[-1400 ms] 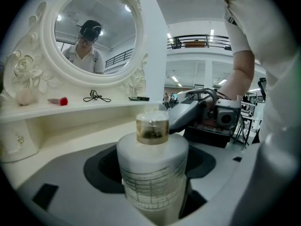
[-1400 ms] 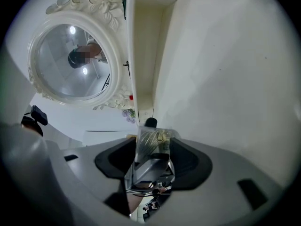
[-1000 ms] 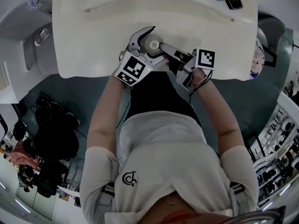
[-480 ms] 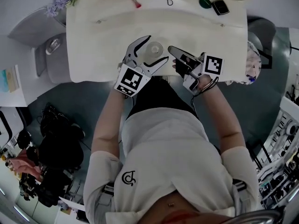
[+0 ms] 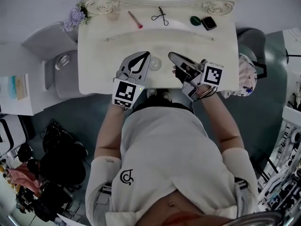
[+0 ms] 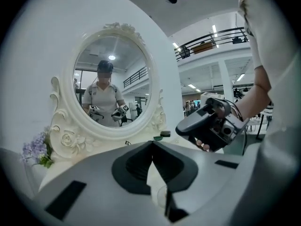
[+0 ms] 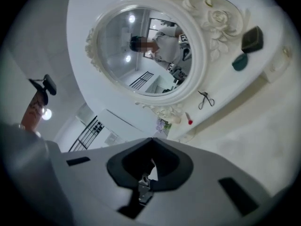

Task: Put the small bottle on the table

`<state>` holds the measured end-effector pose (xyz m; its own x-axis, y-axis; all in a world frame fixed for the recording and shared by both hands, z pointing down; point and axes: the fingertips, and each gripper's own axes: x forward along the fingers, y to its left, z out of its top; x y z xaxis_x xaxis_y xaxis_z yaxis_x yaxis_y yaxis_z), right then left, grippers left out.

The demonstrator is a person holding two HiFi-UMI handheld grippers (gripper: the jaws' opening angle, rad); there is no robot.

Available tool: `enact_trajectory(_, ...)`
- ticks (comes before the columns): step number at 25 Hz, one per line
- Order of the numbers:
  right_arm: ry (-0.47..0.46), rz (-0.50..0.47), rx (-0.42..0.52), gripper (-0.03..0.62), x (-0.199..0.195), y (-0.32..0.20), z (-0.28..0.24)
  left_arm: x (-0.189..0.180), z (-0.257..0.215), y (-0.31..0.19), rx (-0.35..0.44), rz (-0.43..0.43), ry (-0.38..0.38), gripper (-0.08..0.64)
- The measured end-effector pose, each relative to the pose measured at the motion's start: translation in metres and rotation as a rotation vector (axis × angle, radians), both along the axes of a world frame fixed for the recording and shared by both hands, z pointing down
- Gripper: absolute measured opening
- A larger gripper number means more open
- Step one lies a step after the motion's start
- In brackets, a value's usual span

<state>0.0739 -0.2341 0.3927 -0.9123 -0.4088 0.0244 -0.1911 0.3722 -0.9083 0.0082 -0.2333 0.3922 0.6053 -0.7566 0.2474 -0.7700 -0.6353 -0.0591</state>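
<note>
Plainly, the pale, translucent small bottle (image 5: 155, 64) sits on the table (image 5: 211, 44) between left gripper (image 5: 147, 54) and right gripper (image 5: 170, 55), both clenched.

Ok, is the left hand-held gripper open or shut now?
Shut: the left hand-held gripper shows jaws meeting at the tips; the small bottle sits outside them.

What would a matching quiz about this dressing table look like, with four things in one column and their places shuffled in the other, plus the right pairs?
Things:
1. purple flowers
2. scissors
3. black case
4. small bottle

Places:
A. between the left tool and the right tool
B. back left corner of the table
C. middle of the back edge
D. back right, beside a dark green thing

Pairs: 1-B, 2-C, 3-D, 4-A
</note>
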Motion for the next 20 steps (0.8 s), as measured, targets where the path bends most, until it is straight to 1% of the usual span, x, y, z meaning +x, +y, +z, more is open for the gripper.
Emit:
enact_trajectory(3, 0.169, 0.030, 0.210, 0.008, 0.004, -0.007, -0.019, -0.009, -0.024, -0.003, 0.040, -0.038, -0.004, 0.011)
enact_trajectory(4, 0.211, 0.038, 0.281, 0.008, 0.004, -0.008, -0.026, -0.012, -0.032, -0.005, 0.051, -0.050, -0.003, 0.011)
enact_trajectory(6, 0.266, 0.052, 0.398, 0.008, 0.003, -0.010, -0.041, -0.019, -0.044, -0.009, 0.062, -0.069, -0.006, 0.011)
enact_trajectory(10, 0.345, 0.099, 0.588, 0.008, 0.005, -0.010, -0.066, -0.026, -0.063, -0.012, 0.070, -0.075, 0.002, 0.012)
enact_trajectory(14, 0.472, 0.200, 0.769, 0.008, 0.015, -0.016, -0.083, -0.033, -0.079, -0.012, 0.107, -0.093, 0.014, 0.012)
enact_trajectory(17, 0.566, 0.284, 0.902, 0.008, 0.023, -0.021, -0.091, -0.040, -0.081, -0.012, 0.104, -0.113, 0.048, 0.012)
enact_trajectory(18, 0.580, 0.303, 0.923, 0.008, 0.025, -0.021, -0.092, -0.043, -0.082, -0.011, 0.104, -0.123, 0.063, 0.012)
enact_trajectory(20, 0.580, 0.327, 0.927, 0.008, 0.027, -0.021, -0.092, -0.049, -0.085, -0.012, 0.113, -0.149, 0.079, 0.012)
